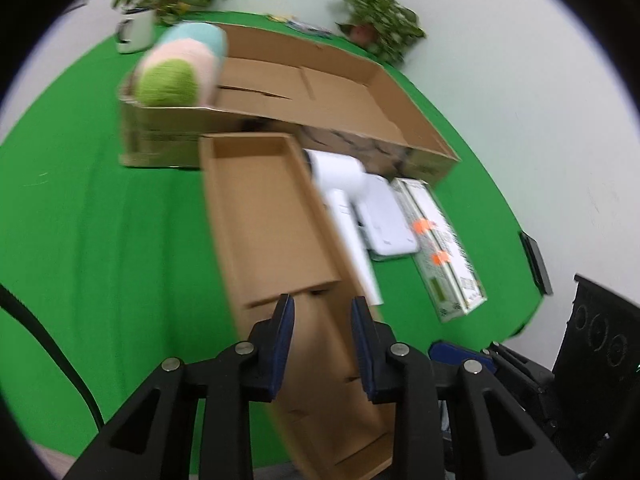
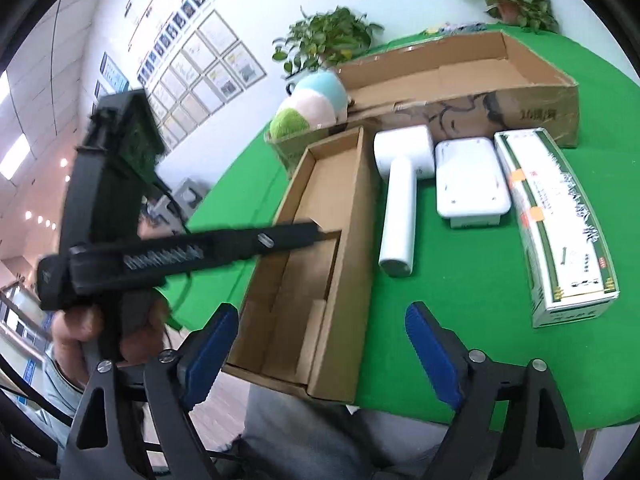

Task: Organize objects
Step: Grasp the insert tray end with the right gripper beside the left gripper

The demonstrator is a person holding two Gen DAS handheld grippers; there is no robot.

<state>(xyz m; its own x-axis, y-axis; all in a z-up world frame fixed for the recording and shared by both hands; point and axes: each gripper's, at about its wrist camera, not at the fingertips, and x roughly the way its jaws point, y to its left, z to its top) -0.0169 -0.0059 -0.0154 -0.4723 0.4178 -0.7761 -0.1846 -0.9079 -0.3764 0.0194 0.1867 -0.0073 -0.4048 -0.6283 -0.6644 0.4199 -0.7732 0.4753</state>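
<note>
The narrow box (image 2: 320,248) lies at the near edge of the green surface (image 2: 460,320), open side up, with its near end hanging a little over that edge. Its long axis runs away from the person toward the big tray (image 2: 532,92) at the far side, where a plush toy (image 2: 308,108) rests on the left corner.

The left claw (image 1: 322,344) reaches into the box from the left; the right view shows its tip (image 2: 304,230) over the middle of the box. Its fingers are part open, and I cannot tell if they pinch the box wall or only hover above the cardboard, because the picture is blurred.

The right claw (image 2: 316,348) is spread wide and holds nothing. It hangs above the near end of the box, so the box lies straight ahead of it.

To the right of the box lie a white roller (image 2: 400,200), a white case (image 2: 468,176) and a long carton (image 2: 556,216), side by side, all parallel to the box. The right claw is the nearer one to these three, so I judge it suits better for lifting them.
</note>
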